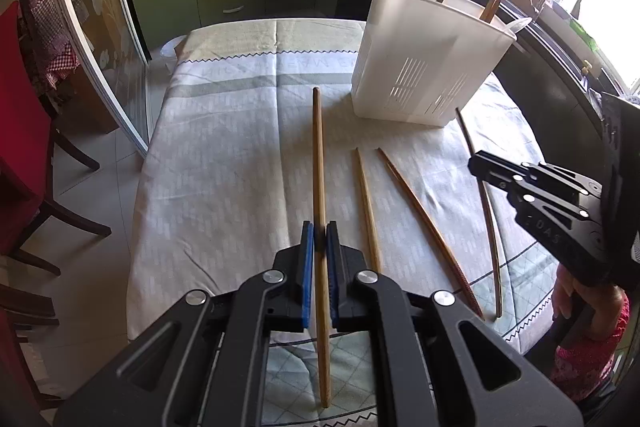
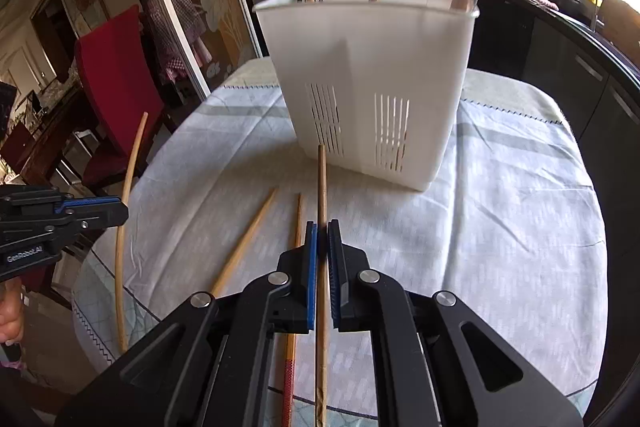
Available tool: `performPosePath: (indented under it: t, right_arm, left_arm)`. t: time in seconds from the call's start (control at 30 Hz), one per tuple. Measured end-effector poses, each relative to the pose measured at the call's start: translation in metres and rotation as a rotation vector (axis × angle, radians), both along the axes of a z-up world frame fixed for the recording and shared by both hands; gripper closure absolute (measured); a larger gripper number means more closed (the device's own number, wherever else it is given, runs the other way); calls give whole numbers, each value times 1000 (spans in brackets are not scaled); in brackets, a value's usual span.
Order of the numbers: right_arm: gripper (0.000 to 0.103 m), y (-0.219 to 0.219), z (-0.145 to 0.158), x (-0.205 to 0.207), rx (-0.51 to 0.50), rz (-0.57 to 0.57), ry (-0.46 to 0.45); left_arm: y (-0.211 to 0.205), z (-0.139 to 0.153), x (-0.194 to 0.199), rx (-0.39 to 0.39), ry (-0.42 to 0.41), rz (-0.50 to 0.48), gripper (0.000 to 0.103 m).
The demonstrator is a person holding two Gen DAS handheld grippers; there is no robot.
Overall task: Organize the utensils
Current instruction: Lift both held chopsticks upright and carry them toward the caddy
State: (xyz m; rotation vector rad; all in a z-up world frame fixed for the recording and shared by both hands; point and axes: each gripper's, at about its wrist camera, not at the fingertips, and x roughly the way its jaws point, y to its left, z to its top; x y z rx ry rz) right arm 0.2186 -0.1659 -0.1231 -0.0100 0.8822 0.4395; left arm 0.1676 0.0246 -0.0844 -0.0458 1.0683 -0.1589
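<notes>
Clothed table [image 1: 224,155]: white caddy [image 1: 424,67], two loose chopsticks [image 1: 368,203].

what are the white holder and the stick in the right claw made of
White holder: looks like matte, slightly translucent plastic, with moulded vent slits near the base. Stick clamped in the right claw: seems bamboo or wood, tan with a dull, unlacquered finish; the exact material can't be told.
</notes>
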Motion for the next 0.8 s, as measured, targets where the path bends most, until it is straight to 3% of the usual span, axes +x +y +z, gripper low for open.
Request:
performPosePath:
  t: [0.37,0.53,0.8]
  right_arm:
    - [97,-34,64,-47,70,-16,-154]
    - [97,-40,75,-56,77,-15,-165]
    - [97,-42,67,-59,85,-18,-151]
  left_arm:
    - [-6,20,-10,16,-50,-17,97]
    - [-7,2,2,26,22,-3,97]
    - [2,-57,49,80,185,26,97]
